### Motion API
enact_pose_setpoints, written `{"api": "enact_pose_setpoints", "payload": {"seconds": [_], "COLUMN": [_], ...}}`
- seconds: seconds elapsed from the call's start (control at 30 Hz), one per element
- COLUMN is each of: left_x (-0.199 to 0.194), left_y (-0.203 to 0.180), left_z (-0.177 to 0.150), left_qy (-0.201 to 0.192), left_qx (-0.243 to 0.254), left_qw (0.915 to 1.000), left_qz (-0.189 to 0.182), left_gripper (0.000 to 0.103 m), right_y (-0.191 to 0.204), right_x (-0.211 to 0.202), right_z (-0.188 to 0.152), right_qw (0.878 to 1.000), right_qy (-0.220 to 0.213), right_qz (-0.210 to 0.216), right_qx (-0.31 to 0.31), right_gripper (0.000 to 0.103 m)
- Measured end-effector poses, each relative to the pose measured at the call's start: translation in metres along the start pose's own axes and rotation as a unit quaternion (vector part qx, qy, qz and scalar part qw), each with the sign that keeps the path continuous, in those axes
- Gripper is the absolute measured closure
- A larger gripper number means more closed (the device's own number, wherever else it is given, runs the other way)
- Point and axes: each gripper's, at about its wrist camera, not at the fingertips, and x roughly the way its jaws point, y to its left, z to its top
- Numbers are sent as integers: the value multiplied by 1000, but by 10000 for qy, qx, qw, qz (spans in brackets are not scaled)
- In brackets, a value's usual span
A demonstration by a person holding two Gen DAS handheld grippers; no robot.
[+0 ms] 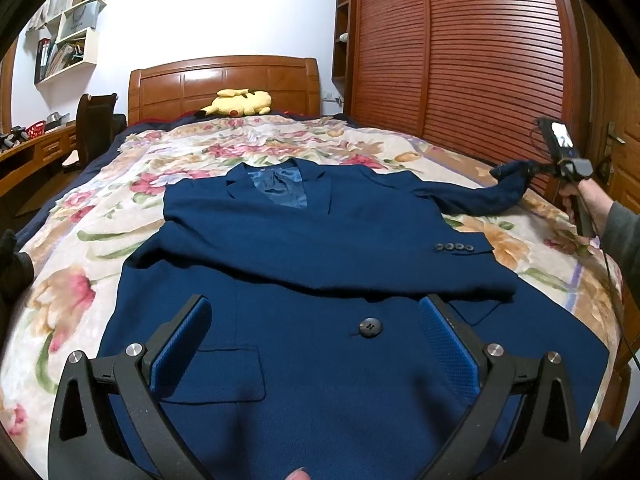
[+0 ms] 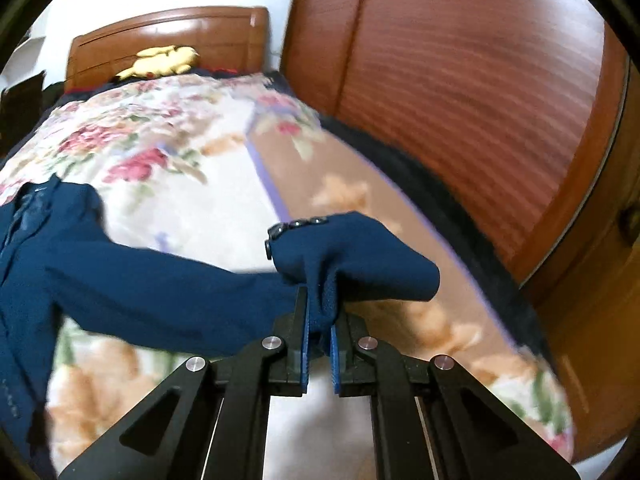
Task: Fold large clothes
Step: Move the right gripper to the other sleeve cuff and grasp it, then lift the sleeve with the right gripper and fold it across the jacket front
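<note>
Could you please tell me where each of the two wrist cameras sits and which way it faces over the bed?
Left wrist: above the jacket's hem, facing the headboard; open left gripper frames it, the person's right hand at right.
Right wrist: at the bed's wardrobe side, facing the headboard; right gripper shut on the sleeve cuff.
Shared: jacket, floral blanket, yellow plush toy, wardrobe.
</note>
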Motion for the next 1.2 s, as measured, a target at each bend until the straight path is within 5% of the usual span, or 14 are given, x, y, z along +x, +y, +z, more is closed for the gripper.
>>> {"api": "enact_pose_setpoints", "payload": {"seconds": [0.5, 0.93, 1.2], "left_x": [-22, -41, -50], "left_y": [15, 49, 74], "left_z": [2, -3, -4], "left_qy": [-188, -261, -321], "left_qx": [-137, -220, -377], "left_qw": [9997, 9990, 9978], "left_qz": [10, 302, 439], "left_gripper": [0, 0, 0], "right_y": [60, 114, 118], "right_x": [-143, -208, -213], "right_z": [21, 9, 2], "right_qw": [9870, 9567, 9335], "right_qy": [-1091, -1670, -1859], "right_qz": [736, 1680, 2331], "right_qx": [-925, -1692, -1993], "right_gripper": [96, 96, 96]}}
